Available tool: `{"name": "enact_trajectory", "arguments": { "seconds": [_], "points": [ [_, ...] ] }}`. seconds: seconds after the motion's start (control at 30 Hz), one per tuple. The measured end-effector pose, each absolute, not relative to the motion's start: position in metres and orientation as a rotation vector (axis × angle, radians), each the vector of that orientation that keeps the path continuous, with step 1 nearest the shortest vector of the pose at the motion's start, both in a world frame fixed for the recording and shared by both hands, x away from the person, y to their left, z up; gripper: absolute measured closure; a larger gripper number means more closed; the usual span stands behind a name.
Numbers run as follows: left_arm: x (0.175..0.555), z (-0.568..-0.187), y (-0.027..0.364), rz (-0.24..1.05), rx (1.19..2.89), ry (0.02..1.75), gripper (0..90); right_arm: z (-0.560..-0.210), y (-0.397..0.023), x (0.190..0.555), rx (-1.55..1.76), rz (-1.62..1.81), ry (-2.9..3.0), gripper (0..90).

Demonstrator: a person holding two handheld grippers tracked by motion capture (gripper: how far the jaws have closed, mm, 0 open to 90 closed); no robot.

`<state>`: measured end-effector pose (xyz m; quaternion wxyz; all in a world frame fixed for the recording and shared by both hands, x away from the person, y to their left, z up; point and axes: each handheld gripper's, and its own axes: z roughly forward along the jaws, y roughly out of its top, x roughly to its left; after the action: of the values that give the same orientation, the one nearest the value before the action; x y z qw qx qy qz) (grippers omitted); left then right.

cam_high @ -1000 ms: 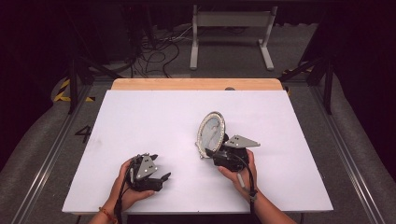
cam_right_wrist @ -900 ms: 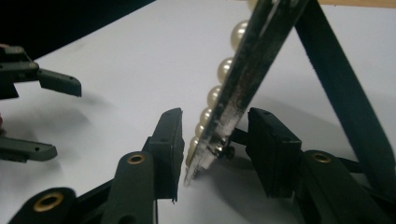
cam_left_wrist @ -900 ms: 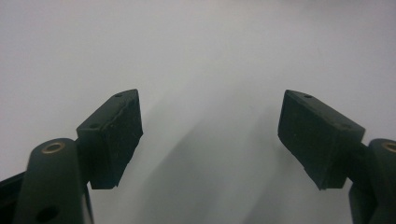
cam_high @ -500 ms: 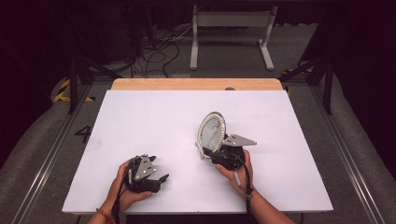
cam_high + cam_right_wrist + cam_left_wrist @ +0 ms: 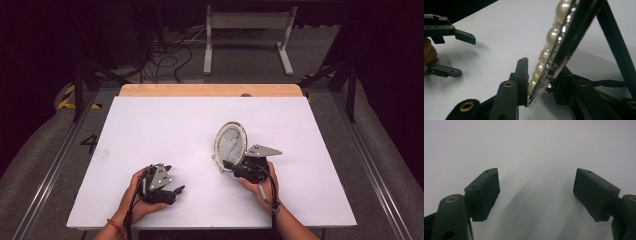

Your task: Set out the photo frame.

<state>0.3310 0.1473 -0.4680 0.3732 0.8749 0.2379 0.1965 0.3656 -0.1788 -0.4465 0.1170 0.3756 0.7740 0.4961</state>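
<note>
High view: a white table (image 5: pixel 150 130) seen from above, with an oval pearl-rimmed picture frame (image 5: pixel 231 146) standing upright just right of centre. The right gripper (image 5: pixel 231 165), in the person's right hand (image 5: pixel 260 185), meets the frame's lower edge from about five o'clock. At about eight o'clock from the frame, well apart from it, the left gripper (image 5: pixel 175 191) sits low over the bare tabletop in the left hand (image 5: pixel 135 200), its jaws pointing toward three o'clock.

Left gripper view: the two black pads (image 5: pixel 486 192) stand spread wide over plain white table surface, with nothing between them.

Right gripper view: the frame's lower rim (image 5: pixel 549 57), edged with pearls, runs up toward one o'clock between the two black jaws. The jaws have just been closing and now pinch the rim, one pad (image 5: pixel 522 75) against the pearl face and the other against the back. The frame's dark back stand (image 5: pixel 616 50) slants down at three o'clock. The left gripper shows at nine o'clock, jaws apart.
</note>
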Motion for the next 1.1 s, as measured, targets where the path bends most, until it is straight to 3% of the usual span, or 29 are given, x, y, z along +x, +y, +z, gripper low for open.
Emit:
{"name": "enact_trajectory", "arguments": {
  "seconds": [0.37, 0.6, 0.87, 1.1],
  "points": [
    [0.347, -0.459, 0.131, 0.430, 2.215, 0.571, 21.2, -0.442, -0.197, 0.354, 1.090, 1.430, 2.297, 76.0],
    [0.375, -0.443, 0.107, 0.359, 2.164, 0.510, 16.4, -0.441, -0.203, 0.350, 1.121, 1.433, 2.264, 65.4],
    [0.407, -0.440, 0.071, 0.228, 2.160, 0.459, 15.1, -0.432, -0.212, 0.335, 1.098, 1.405, 2.216, 64.3],
    [0.420, -0.443, 0.058, 0.232, 2.149, 0.470, 16.1, -0.426, -0.216, 0.326, 1.065, 1.398, 2.160, 67.8]
  ]
}}
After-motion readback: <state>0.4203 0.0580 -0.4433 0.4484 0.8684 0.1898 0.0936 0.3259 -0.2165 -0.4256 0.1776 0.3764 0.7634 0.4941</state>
